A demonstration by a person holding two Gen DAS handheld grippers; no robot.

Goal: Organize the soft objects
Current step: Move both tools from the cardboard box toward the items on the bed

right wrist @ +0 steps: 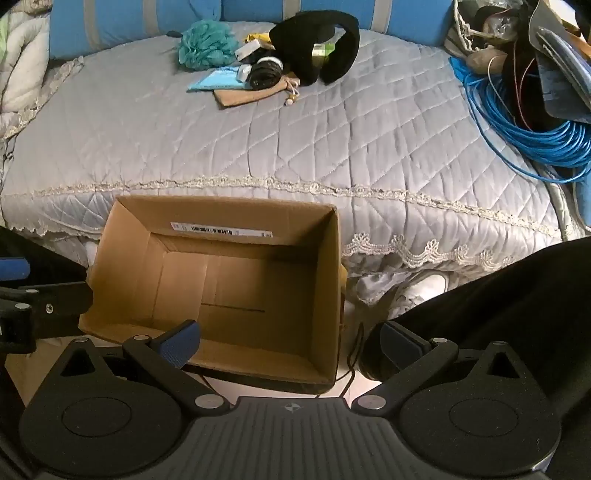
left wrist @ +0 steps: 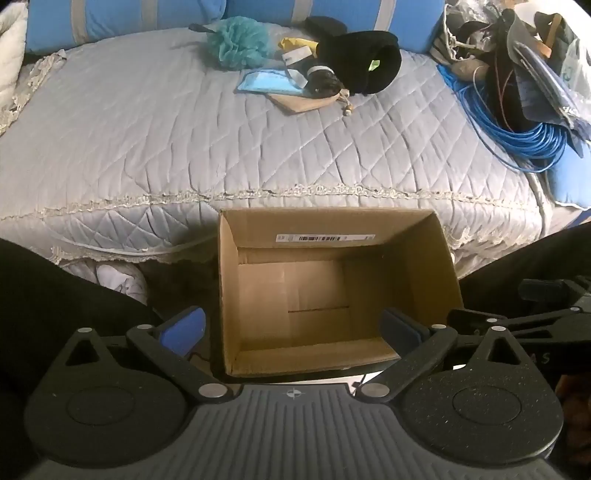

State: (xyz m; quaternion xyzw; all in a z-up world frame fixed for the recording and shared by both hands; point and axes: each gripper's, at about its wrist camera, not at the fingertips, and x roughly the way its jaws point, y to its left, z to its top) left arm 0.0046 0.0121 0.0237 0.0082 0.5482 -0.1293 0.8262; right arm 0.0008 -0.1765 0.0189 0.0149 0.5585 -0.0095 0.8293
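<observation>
An open, empty cardboard box [left wrist: 439,258] [right wrist: 325,280] stands on the floor against the bed's front edge. Far back on the grey quilt lies a small heap: a teal bath pouf [left wrist: 236,42] [right wrist: 205,46], a black knit piece [left wrist: 364,55] [right wrist: 332,51], a light blue flat pack [left wrist: 266,82] [right wrist: 218,81], a tan drawstring pouch [left wrist: 303,103] [right wrist: 243,96] and a black netted item [left wrist: 325,83] [right wrist: 264,74]. My left gripper [left wrist: 293,328] hangs open over the box with nothing between its blue pads. My right gripper [right wrist: 290,341] is open and empty over the box's right wall.
A coil of blue cable [left wrist: 517,144] [right wrist: 535,140] and a pile of dark bags [left wrist: 532,62] crowd the bed's right side. Blue striped pillows [left wrist: 122,18] [right wrist: 129,22] line the back. Dark trouser legs [left wrist: 55,295] [right wrist: 517,295] flank the box.
</observation>
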